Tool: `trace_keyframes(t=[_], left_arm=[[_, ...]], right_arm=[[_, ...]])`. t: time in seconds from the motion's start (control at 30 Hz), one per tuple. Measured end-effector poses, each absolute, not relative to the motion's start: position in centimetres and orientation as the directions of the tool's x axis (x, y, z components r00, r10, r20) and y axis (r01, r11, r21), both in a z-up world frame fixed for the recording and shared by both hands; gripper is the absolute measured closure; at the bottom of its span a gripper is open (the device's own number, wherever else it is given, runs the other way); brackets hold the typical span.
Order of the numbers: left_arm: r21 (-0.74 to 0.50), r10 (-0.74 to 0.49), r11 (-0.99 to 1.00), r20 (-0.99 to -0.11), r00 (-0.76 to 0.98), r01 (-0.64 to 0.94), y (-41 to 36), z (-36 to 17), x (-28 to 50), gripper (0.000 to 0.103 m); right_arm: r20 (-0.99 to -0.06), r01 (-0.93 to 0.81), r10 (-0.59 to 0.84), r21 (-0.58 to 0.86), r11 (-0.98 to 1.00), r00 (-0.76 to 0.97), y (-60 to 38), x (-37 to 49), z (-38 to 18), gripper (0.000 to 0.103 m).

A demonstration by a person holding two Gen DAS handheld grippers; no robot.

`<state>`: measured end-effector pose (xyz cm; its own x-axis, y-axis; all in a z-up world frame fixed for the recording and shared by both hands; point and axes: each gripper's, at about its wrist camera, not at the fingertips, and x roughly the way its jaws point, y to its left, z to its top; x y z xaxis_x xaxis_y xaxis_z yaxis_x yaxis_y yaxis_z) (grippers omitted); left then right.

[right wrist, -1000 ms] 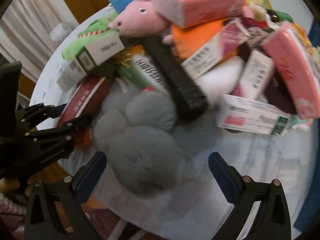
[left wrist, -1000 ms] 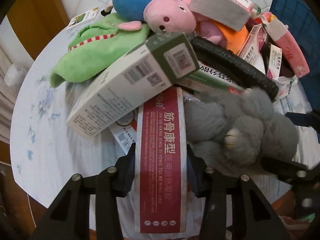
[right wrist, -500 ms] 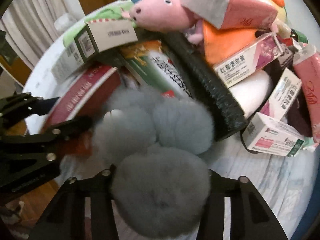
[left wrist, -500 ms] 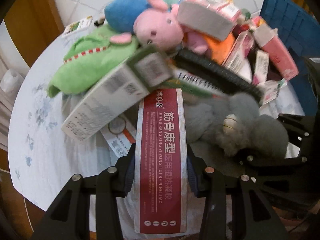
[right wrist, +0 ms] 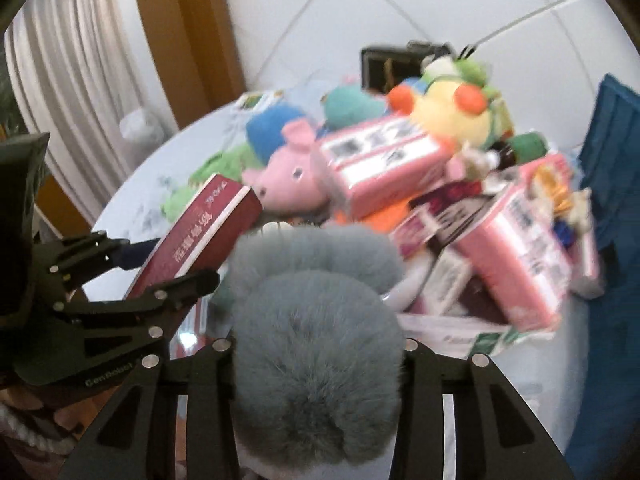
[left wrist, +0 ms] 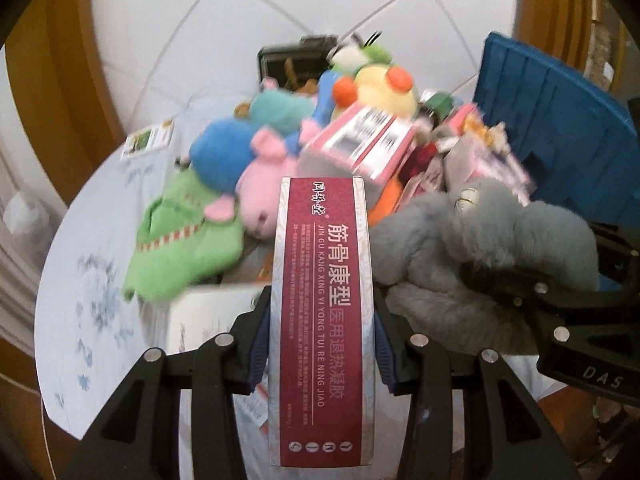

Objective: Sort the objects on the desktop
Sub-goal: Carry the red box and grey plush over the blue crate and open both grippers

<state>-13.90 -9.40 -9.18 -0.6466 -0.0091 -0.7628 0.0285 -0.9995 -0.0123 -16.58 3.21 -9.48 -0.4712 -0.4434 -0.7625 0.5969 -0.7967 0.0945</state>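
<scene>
Red box (left wrist: 322,320) clamped between left jaws

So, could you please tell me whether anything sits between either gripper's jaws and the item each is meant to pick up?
Nothing visible does: the left gripper is already closed on the red box, and the right gripper on the grey plush toy.
</scene>
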Motion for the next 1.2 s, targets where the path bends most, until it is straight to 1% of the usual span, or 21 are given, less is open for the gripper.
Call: trace_keyframes(t=[0.23,0.43,0.67,0.8,0.9,1.07,1.13,1.2], left_arm=[[-0.009,0.028,-1.000,-0.701,-0.713,-0.030,-5.8,-5.2,-15.2,0.060],[-0.004,0.078,-0.995,-0.649,-0.757,-0.099,-2.0,-1.8,-16.2,0.060],[-0.008,0.171,-0.979,-0.586,-0.792,-0.205,3.8,2.6,-17.9,0.060],[0.004,0.228,-0.961,-0.550,-0.804,-0.275,8.5,5.6,-19.0,0.060],[0.000,0.287,-0.941,-0.530,-0.798,-0.338,12.5,7.9,-20.0,0.060],[-0.015,0.352,-0.915,-0.517,-0.780,-0.403,18.3,11.3,-21.9,0.060],[-0.034,0.377,-0.905,-0.527,-0.761,-0.425,21.0,12.6,-23.3,0.060],[-0.076,0.411,-0.891,-0.556,-0.722,-0.448,23.8,13.8,-25.2,0.060]], right_arm=[[-0.697,0.543,-0.418,0.049,-0.838,-0.583,7.3,-16.5,-4.3,0.063],[-0.623,0.465,-0.370,0.011,-0.885,-0.690,11.8,-16.0,0.7,0.063],[-0.509,0.342,-0.283,-0.024,-0.939,-0.813,18.5,-14.5,7.2,0.063],[-0.466,0.273,-0.230,-0.026,-0.962,-0.854,22.7,-13.6,10.3,0.063],[-0.434,0.214,-0.171,-0.052,-0.975,-0.885,26.1,-12.9,12.9,0.063],[-0.409,0.129,-0.077,-0.100,-0.987,-0.909,32.3,-13.4,17.1,0.063],[-0.411,0.101,-0.046,-0.113,-0.988,-0.910,35.1,-14.3,18.6,0.063],[-0.424,0.081,-0.021,-0.123,-0.989,-0.905,37.5,-15.6,19.6,0.063]])
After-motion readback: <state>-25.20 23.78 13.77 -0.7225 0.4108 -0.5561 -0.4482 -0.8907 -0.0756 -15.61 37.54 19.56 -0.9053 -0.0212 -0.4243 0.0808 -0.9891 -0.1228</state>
